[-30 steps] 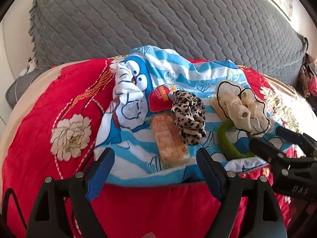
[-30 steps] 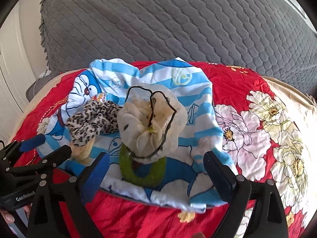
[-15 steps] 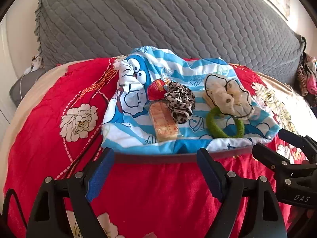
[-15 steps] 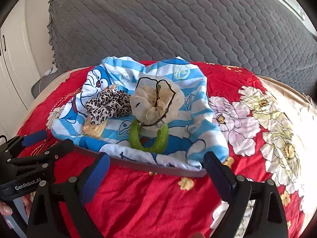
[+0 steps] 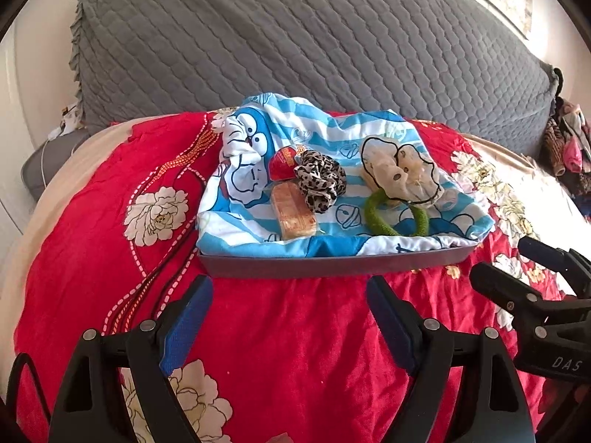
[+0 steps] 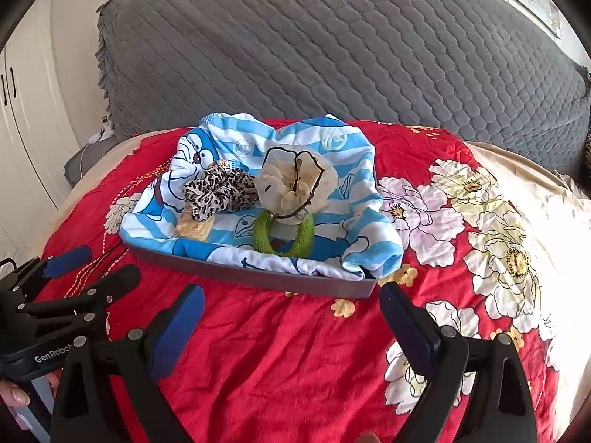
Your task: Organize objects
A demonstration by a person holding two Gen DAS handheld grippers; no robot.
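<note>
A grey tray [image 5: 332, 264] [image 6: 258, 277] sits on the red floral bedspread, lined with a blue-and-white cartoon cloth [image 5: 243, 147] [image 6: 332, 184]. On the cloth lie a leopard-print scrunchie [image 5: 319, 179] [image 6: 218, 192], a cream scrunchie [image 5: 400, 171] [image 6: 295, 184], a green hair ring [image 5: 395, 216] [image 6: 284, 236] and a wrapped snack bar [image 5: 293, 212] [image 6: 194, 227] with a red packet [image 5: 282, 162] behind it. My left gripper [image 5: 290, 319] [image 6: 92, 265] is open and empty, short of the tray's near wall. My right gripper [image 6: 291, 323] [image 5: 509, 262] is open and empty, also short of the tray.
A grey quilted headboard cover [image 5: 314, 44] [image 6: 332, 55] rises behind the bed. A heap of clothes [image 5: 567, 147] lies at the far right. White cupboard doors [image 6: 22, 110] stand at the left. The red bedspread [image 5: 295, 350] stretches between the grippers and the tray.
Both grippers have drawn back from the tray, which now looks smaller and farther away. Its grey near wall has come into view. Both stay open.
</note>
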